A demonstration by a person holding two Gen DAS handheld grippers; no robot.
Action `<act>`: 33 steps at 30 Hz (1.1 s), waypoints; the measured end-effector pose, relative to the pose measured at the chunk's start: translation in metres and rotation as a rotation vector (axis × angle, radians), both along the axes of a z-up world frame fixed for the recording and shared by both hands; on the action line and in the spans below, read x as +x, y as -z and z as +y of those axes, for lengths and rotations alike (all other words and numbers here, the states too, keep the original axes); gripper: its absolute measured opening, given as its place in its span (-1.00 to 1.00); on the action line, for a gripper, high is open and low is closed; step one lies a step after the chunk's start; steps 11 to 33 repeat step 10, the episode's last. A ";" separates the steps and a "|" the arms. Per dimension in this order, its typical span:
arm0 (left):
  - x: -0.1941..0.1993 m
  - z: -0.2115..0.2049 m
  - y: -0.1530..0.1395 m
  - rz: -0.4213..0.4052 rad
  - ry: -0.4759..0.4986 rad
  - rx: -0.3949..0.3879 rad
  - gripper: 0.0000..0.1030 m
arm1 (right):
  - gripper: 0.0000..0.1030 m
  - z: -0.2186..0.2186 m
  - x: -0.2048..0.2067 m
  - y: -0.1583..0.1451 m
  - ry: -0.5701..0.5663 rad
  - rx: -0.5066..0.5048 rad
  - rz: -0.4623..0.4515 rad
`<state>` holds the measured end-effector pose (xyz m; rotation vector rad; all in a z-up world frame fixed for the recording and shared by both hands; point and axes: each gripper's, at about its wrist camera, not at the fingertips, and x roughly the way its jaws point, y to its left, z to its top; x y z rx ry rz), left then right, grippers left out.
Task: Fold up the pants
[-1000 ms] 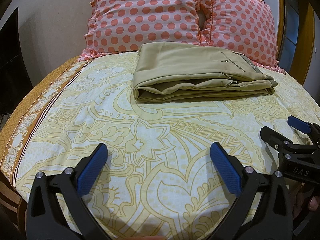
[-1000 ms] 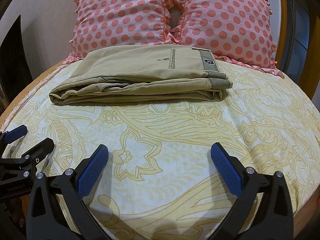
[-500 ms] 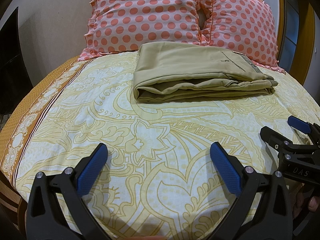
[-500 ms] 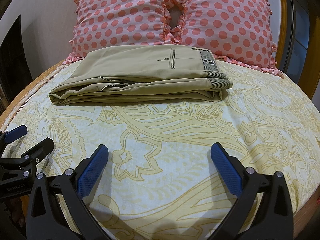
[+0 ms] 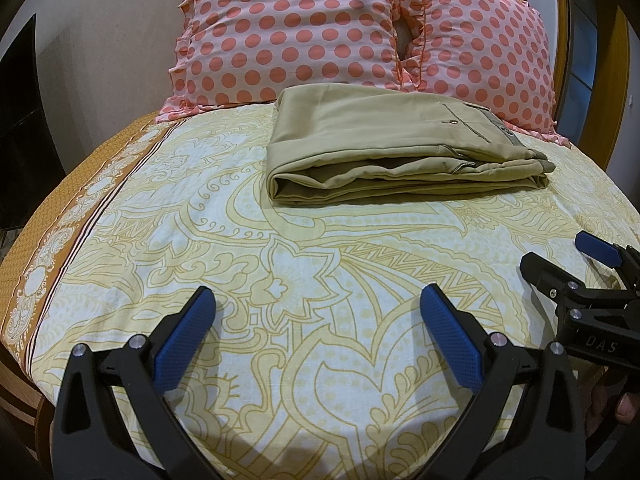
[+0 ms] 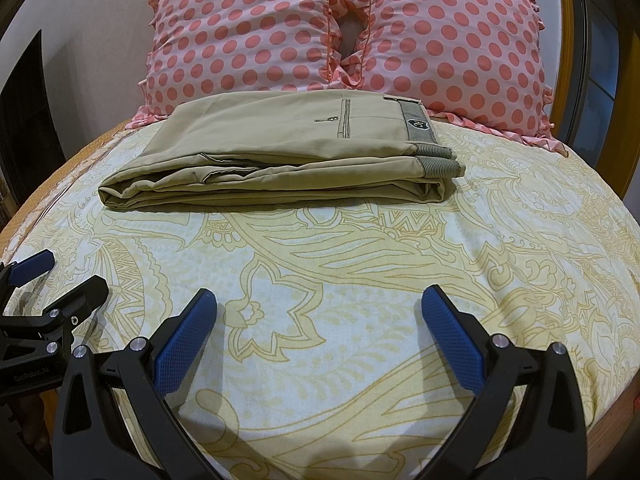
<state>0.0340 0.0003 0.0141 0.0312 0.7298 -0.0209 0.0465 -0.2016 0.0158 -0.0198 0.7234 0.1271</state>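
Note:
The khaki pants (image 5: 392, 148) lie folded in a flat stack on the bed, just in front of the pillows; in the right wrist view the pants (image 6: 288, 152) show a back pocket and a striped waistband on the right. My left gripper (image 5: 316, 320) is open and empty, well short of the pants, over the sheet. My right gripper (image 6: 318, 320) is open and empty, also well back from the pants. The right gripper shows at the right edge of the left wrist view (image 5: 568, 264), and the left gripper at the left edge of the right wrist view (image 6: 56, 276).
The bed has a yellow patterned sheet (image 5: 304, 264) with an orange border on the left (image 5: 52, 216). Two pink polka-dot pillows (image 6: 348, 24) lean behind the pants. A wooden headboard (image 6: 560, 20) rises at the back right. A dark object (image 5: 20, 120) stands left of the bed.

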 end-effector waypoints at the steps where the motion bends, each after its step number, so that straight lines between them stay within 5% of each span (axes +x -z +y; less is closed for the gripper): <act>1: -0.001 0.000 0.000 -0.001 0.003 -0.001 0.97 | 0.97 0.000 0.000 0.000 0.000 0.000 0.000; 33: -0.001 -0.001 0.000 0.001 0.003 0.000 0.97 | 0.97 0.000 0.001 0.000 -0.001 0.000 0.000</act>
